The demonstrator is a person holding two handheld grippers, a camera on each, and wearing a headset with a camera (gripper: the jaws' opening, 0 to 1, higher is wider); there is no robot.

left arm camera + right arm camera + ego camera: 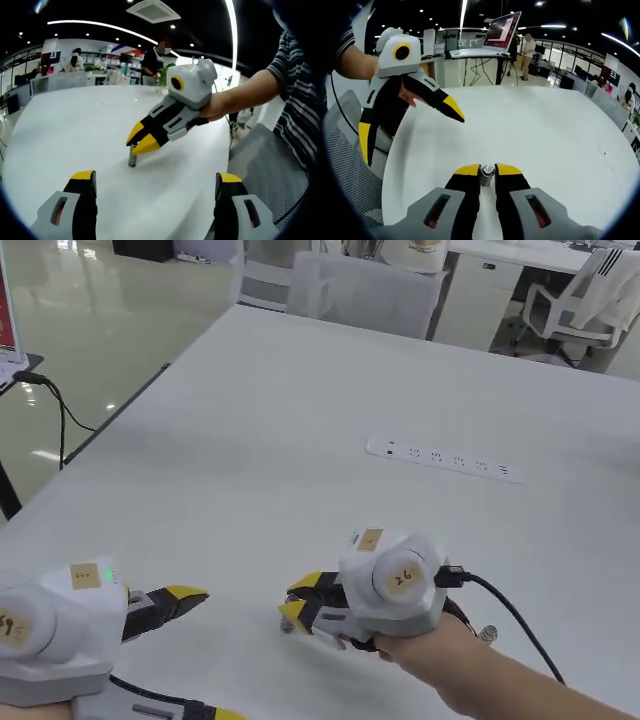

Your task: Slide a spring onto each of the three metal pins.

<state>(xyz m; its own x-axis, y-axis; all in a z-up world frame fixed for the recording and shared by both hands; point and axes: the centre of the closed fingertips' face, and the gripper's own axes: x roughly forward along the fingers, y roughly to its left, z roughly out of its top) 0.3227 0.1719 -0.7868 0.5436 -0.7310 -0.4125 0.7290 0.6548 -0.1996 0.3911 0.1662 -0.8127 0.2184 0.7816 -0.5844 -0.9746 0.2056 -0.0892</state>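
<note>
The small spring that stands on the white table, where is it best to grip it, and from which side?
Probably its top coils, coming from above: the spring stands upright on the table, so its lower end is left free to go over a pin. The right claw is shut on that upper end now.

One spring [487, 175] (one power strip [443, 459]).

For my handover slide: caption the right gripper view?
Right tongs shut on a spring, open left tongs alongside, white table beneath.
</note>
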